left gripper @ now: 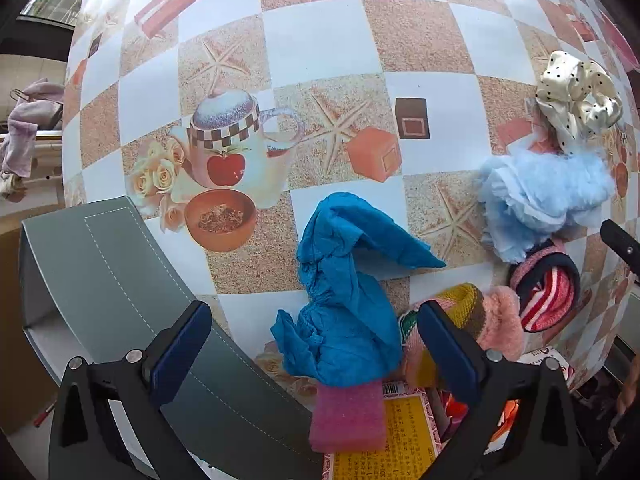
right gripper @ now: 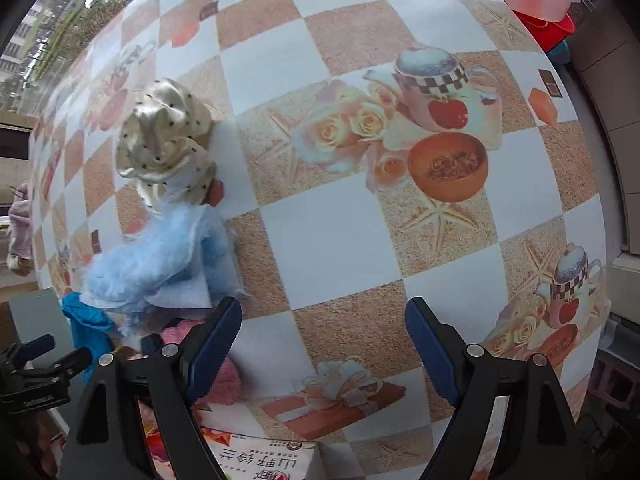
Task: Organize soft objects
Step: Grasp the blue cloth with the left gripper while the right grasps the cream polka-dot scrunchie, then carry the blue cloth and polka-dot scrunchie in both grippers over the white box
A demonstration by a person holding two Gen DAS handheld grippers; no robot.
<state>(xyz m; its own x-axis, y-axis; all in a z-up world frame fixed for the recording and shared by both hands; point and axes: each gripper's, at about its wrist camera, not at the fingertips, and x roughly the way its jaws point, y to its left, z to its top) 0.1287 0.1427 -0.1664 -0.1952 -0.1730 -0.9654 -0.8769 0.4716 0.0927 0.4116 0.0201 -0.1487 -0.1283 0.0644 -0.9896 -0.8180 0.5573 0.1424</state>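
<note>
Now, left hand-held gripper [left gripper: 316, 344] wide open over blue cloth [left gripper: 344, 292] and pink sponge [left gripper: 347, 418], right hand-held gripper [right gripper: 324, 344] open, empty, above counter [right gripper: 336, 232].

I note a table [left gripper: 320, 52] in checkered printed oilcloth, on it a blue cloth [left gripper: 344, 288], pale blue fluff [left gripper: 540, 192], polka-dot scrunchie [left gripper: 576, 96], pink sponge [left gripper: 348, 416], grey box [left gripper: 120, 280].

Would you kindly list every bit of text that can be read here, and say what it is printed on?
"山野铃兰", seen upside down, last two characters uncertain: white packet.
Yellow label: fine print, too small to read.
Barcode above that label: digits blurred.
Any other marks are too blurred to read.
</note>
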